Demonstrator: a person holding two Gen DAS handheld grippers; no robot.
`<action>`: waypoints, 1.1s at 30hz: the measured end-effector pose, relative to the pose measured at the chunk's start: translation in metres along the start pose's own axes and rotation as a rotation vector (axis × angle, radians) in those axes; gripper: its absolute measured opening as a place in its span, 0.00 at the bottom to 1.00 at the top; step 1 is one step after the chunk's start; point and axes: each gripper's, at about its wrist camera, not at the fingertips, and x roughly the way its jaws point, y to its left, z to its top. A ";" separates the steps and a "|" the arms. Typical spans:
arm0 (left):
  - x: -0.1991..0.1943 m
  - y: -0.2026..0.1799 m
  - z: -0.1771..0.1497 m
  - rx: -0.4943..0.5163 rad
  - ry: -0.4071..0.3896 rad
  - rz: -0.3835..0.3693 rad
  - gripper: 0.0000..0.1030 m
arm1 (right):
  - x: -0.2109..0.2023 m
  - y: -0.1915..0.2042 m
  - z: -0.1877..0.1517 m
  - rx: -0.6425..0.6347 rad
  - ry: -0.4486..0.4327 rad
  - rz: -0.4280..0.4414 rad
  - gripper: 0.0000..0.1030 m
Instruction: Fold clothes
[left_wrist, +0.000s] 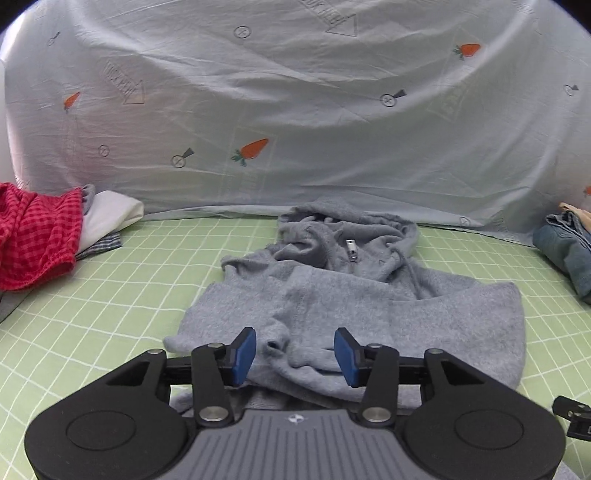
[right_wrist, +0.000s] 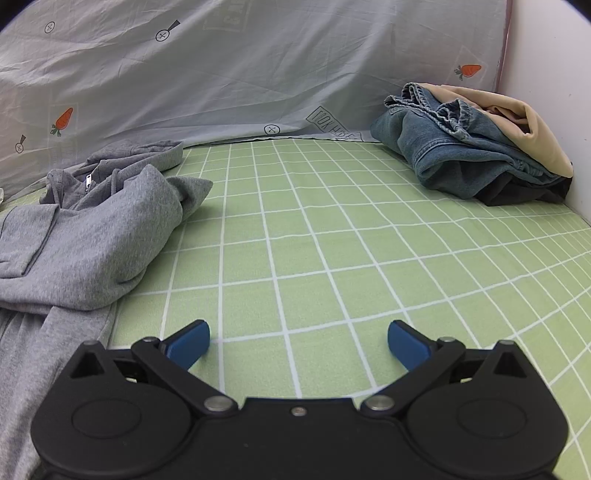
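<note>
From the left wrist, the grey hoodie (left_wrist: 354, 314) lies flat on the green checked bed (left_wrist: 110, 295), its hood pointing away toward the carrot sheet (left_wrist: 295, 110), so its long way runs from near to far. The left gripper (left_wrist: 295, 354) hangs over its near hem, pads apart, holding nothing. From the right wrist, the right gripper (right_wrist: 298, 343) waits wide apart over bare bed beside the hoodie, maybe ready to help fold.

- Left wrist cam: low, close over grey hoodie (left_wrist: 354, 306), facing carrot-print sheet (left_wrist: 295, 110).
- Right wrist cam: low over green grid bed cover (right_wrist: 332, 258), facing jeans pile (right_wrist: 461, 155).
- Shared: hoodie, sheet, jeans.
</note>
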 end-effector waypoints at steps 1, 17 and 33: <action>0.004 -0.009 -0.001 0.034 0.005 -0.019 0.50 | 0.000 0.000 0.000 0.000 0.000 0.000 1.00; 0.050 -0.043 -0.011 0.101 0.102 -0.017 0.33 | 0.000 -0.001 0.000 -0.004 -0.001 0.004 1.00; 0.019 0.068 0.018 -0.150 -0.010 0.166 0.07 | 0.000 0.000 0.000 -0.002 -0.002 0.000 1.00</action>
